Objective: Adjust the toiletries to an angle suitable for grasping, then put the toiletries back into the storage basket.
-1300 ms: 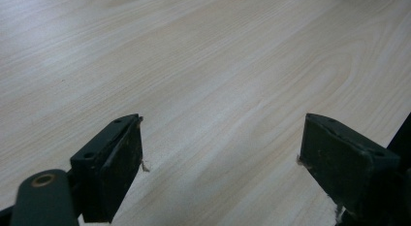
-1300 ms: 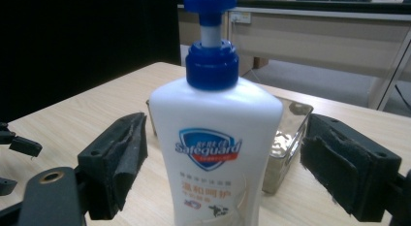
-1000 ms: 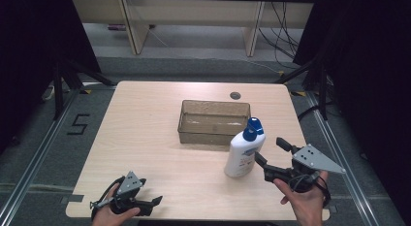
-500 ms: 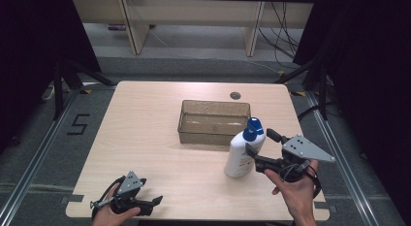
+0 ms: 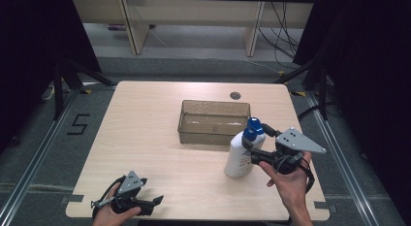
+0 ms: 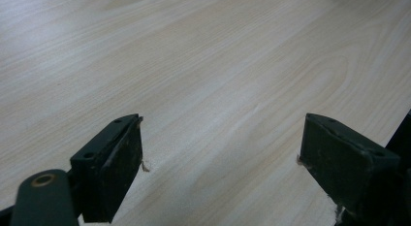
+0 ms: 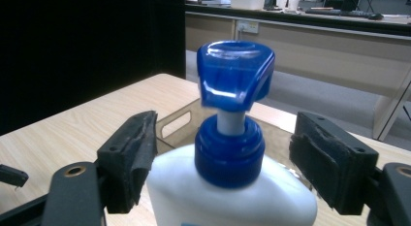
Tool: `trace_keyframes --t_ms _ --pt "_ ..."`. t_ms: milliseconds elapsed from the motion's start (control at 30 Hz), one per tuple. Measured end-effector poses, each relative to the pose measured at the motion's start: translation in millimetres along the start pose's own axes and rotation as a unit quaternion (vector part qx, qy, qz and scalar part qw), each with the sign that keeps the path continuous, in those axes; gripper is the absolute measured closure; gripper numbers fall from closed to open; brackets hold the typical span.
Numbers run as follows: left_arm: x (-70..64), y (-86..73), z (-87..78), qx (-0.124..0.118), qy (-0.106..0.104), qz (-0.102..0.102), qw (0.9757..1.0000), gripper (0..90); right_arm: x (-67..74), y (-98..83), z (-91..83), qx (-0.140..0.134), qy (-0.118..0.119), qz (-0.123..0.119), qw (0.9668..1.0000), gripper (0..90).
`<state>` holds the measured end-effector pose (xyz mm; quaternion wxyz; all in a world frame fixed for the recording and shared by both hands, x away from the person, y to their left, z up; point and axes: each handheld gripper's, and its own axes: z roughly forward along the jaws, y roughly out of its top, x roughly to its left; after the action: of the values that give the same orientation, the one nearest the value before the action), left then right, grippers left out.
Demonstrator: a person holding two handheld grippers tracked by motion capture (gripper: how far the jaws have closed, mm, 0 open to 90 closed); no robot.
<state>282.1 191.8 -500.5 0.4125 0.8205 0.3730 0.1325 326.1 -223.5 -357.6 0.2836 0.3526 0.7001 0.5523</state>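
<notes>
Closing around the white pump bottle (image 7: 228, 187), the right gripper (image 7: 223, 160) hides its label; pad contact is unclear, though the high view shows the bottle's full body (image 5: 241, 155).

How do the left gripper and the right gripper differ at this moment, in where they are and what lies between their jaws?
The left gripper sits low at the table's near edge, while the right gripper is raised beside the white pump bottle. The left gripper's jaws stand open over bare tabletop; the right gripper's jaws flank the bottle's shoulders and have just been closing, with a gap at one pad. Both are hand-held with black jaws.
</notes>
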Motion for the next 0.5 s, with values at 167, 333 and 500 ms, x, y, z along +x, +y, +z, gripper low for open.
trace_keyframes --t_ms 167,333,500 --pt "0.8 -0.2 -1.6 0.005 -0.003 0.004 1.0000 14.9 -1.5 3.7 7.8 0.003 0.004 0.006 1.0000 32.7" --pt "-0.8 0.1 -1.4 -0.004 -0.002 -0.001 1.0000 14.9 -3.0 4.1 11.4 0.001 0.004 -0.006 1.0000 40.3" --pt "0.4 0.1 -2.3 0.007 -0.003 0.005 1.0000 14.9 -4.3 4.4 13.6 -0.006 0.001 -0.008 0.9999 48.8"
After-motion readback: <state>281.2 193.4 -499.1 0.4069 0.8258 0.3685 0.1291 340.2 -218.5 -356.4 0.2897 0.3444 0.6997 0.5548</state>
